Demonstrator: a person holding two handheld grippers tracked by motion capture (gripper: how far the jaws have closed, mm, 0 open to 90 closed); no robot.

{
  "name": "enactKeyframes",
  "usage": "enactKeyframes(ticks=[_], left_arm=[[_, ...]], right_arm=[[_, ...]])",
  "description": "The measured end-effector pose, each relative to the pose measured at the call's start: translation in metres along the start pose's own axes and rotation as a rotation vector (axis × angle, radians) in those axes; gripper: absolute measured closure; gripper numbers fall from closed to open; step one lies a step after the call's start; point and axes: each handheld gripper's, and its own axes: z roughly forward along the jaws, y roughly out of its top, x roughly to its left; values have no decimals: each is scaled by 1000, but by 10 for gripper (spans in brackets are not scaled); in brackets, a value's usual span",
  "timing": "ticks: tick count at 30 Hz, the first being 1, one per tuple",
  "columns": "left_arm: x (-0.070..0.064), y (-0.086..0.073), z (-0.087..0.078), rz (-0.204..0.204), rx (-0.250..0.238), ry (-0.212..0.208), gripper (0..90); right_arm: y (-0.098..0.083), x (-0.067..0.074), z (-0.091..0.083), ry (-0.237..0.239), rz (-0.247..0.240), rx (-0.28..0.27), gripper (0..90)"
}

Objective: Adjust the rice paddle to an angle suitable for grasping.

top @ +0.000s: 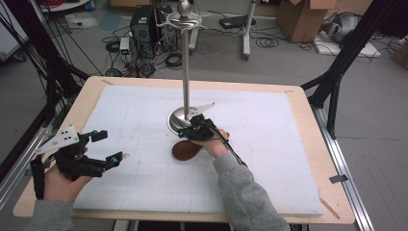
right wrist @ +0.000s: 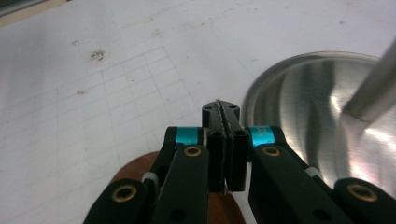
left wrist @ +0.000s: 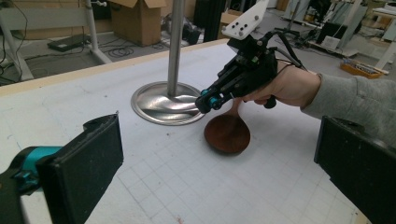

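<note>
Wooden spoon [top: 186,150] lies flat just beside stand base [top: 176,120], bowl away from it, handle pointing toward base. Right gripper [top: 185,131] jaws fully closed above handle, grip unclear. Left gripper [top: 107,147] wide open, empty.

The left gripper [top: 107,147] sits near the left edge of the table, held in the left hand [top: 60,180], and its two black jaws stand wide apart with nothing between them. The right gripper [top: 185,131] is out near the middle of the table, held in the right hand [top: 215,144] at the end of a grey sleeve [top: 240,192], and it points down and away from the person. Its two jaws are pressed tight together, pad against pad, and its cable runs back along the wrist.
</note>
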Motion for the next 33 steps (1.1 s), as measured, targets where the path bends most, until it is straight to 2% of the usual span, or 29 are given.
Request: enactKeyframes(ticks=[4,7,16,17,22,27,33], left_arm=[[1,-1,-1,-2,2,3,17],[0,-1,-1,-3,-1,1,17],[1,-2,-2,-7,-1,4,17],[1,-2,-2,-8,-1,4,18],[1,-2,-2,-7,1,0,17],[0,-3,-3,-8,3,6,17],[0,-4,-2,-6,10,5,17]], right_arm=[[2,4,7,5,-12,9,892],[3,8,14,-3,-17,48,892],[2,5,23,-16,-14,83,892],[2,5,25,-25,-19,104,892],[3,5,29,-24,-26,119,892],[1,6,35,-22,-28,156,892],[1,5,35,-19,-18,161,893]])
